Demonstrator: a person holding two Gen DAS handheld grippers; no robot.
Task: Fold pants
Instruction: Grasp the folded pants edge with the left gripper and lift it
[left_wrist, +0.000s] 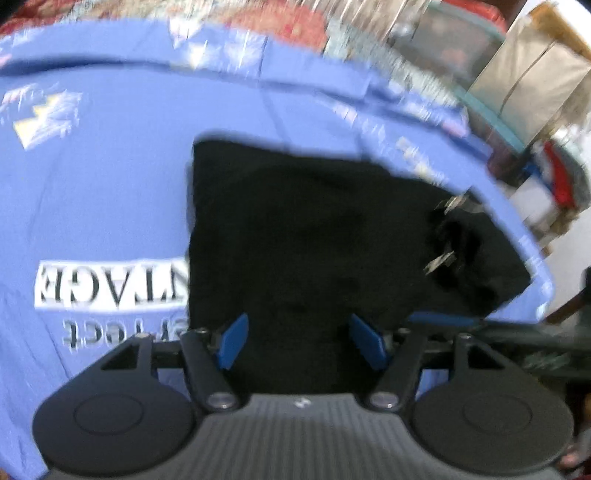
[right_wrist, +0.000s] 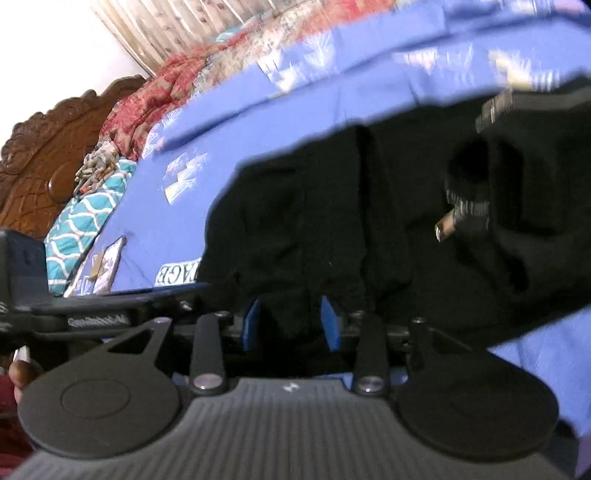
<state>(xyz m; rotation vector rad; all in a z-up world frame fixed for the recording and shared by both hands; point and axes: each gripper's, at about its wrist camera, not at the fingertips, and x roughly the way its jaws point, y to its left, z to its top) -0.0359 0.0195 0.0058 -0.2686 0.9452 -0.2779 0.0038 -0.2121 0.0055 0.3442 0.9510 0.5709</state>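
Blue pads of the left claw (left_wrist: 303, 341) stand apart over black pants (left_wrist: 314, 236), gripping nothing. Right claw (right_wrist: 291, 325) is narrower, with a fold of pants between its pads; whether they press it I cannot tell. Pants lie on a blue bedsheet (left_wrist: 110, 177); beyond, a carved headboard (right_wrist: 48, 147).

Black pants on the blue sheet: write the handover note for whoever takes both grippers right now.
Left gripper: jaws apart over the near edge of the black pants, nothing pinched.
Right gripper: jaws narrower, black cloth lies between the pads; whether they press on it cannot be told.
Pants: a compact dark bundle on the blue sheet, belt buckle at the right end.
Done: the pants look already folded at least once.
Left: probably release, check the edges, then make any last fold.
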